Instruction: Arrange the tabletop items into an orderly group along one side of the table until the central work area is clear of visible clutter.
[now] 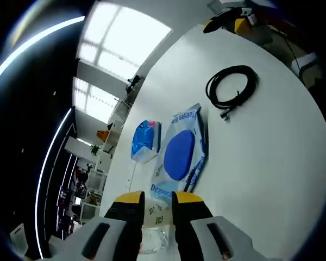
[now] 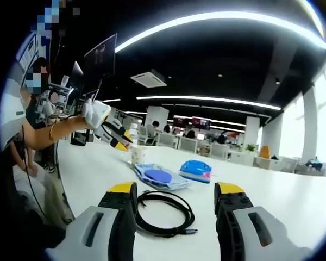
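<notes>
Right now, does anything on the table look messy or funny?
Not much. The black cable lies in a loose coil with one end poking out. The big wipes pack and the small blue pack lie flat, side by side. Nothing is spilled or broken.

Not much here can be read. The flat wipes pack (image 1: 180, 156) on the desk (image 1: 271, 163) carries blue lettering along its near edge that starts "Degrea", with the rest cut off behind the left hand-held gripper (image 1: 158, 202). Along its far edge runs another blue line of print, upside down from this side, too distorted to make out. A small mark on the clear wrapper (image 1: 158, 220) just below the pack looks like a boxed symbol, not legible. The smaller blue pouch (image 1: 145, 140) beside it has red and white print too blurred to read. In the right gripper view the packs' print is too small.
</notes>
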The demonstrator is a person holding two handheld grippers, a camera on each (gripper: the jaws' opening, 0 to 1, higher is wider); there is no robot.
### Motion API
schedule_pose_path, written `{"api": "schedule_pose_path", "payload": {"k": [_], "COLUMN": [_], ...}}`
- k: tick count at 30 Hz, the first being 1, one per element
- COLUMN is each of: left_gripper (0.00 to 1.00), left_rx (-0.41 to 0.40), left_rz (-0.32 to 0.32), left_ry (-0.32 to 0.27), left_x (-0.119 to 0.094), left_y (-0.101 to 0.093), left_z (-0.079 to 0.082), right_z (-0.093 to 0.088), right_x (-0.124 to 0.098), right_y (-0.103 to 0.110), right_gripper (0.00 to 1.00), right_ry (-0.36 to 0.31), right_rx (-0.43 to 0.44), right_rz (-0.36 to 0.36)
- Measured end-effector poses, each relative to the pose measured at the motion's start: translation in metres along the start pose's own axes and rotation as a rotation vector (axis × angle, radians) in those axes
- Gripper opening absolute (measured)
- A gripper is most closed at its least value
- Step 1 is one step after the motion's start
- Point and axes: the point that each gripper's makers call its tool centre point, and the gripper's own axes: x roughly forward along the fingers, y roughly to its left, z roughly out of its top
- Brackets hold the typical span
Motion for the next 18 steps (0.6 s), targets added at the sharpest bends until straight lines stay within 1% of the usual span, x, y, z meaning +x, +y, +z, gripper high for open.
{"api": "schedule_pose_path", "payload": {"k": [1,3,5,7,13,18], "left_gripper": [0.19,0.19,0.21,0.21,0.21,0.21], "left_rx": [0.048,0.045,0.048,0.048,0.052,0.065], "left_rz": [-0.020,-0.016,-0.020,-0.029,-0.036,-0.058], "left_ry": [0.021,0.027,0.033,0.036,0.039,0.063], "left_x": [0.002,0.005,0.007,0.009,0.015,0.020], "left_y": [-0.006,-0.010,-0.012,-0.015,-0.018,-0.025], "left_z": [-0.003,-0.005,-0.007,-0.008,-0.011,-0.017], "right_z": [0.001,0.005,0.008,0.011,0.018,0.016], "right_x": [0.001,0.004,0.007,0.011,0.024,0.037], "right_y": [0.000,-0.002,-0.004,-0.006,-0.004,0.002], "right_gripper": [0.46,0.42,0.43,0.43,0.42,0.42], "right_ry": [0.000,-0.018,-0.021,-0.008,-0.001,0.019], "right_rx": [-0.010,-0.001,-0.003,-0.047,-0.088,-0.126], "right_rz": [0.006,0.017,0.023,0.023,0.047,0.078]}}
